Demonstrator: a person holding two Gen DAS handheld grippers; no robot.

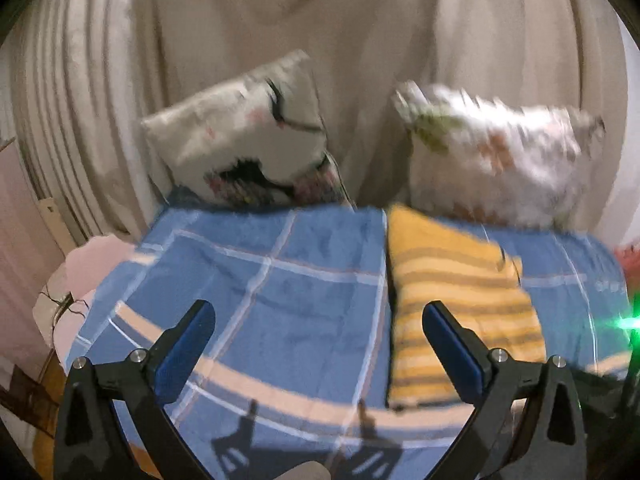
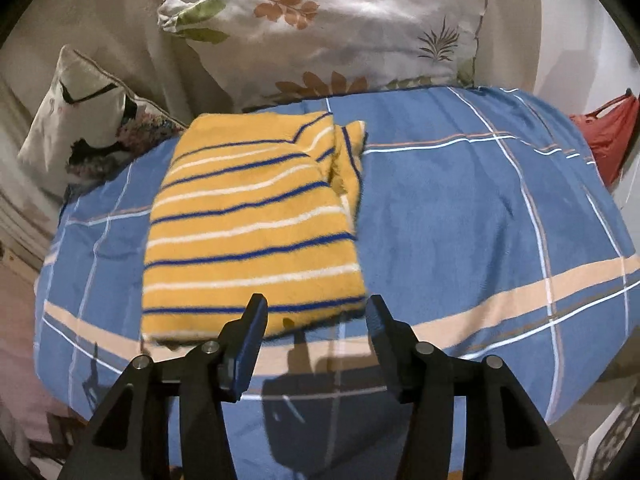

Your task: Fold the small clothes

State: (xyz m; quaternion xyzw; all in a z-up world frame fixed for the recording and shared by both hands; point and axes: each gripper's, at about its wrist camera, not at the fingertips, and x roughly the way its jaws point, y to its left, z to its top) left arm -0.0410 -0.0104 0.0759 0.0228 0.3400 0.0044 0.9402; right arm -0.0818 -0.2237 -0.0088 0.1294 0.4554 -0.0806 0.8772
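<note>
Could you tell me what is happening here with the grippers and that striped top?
A person holds a gripper in each hand above a blue checked blanket. A yellow striped garment lies on it, already folded into a narrow rectangle with a sleeve tucked at the far right. The right gripper hangs open just short of its near edge, holding nothing. The left gripper is open too, off to the garment's left side. Two patterned pillows rest behind the blanket.

We see fuzzy knit striped shirt [image 2: 252, 224], matt woven cotton blanket [image 2: 460, 208], matt black plastic grippers [image 2: 316, 320], blue rubbery pads [image 2: 250, 354].
</note>
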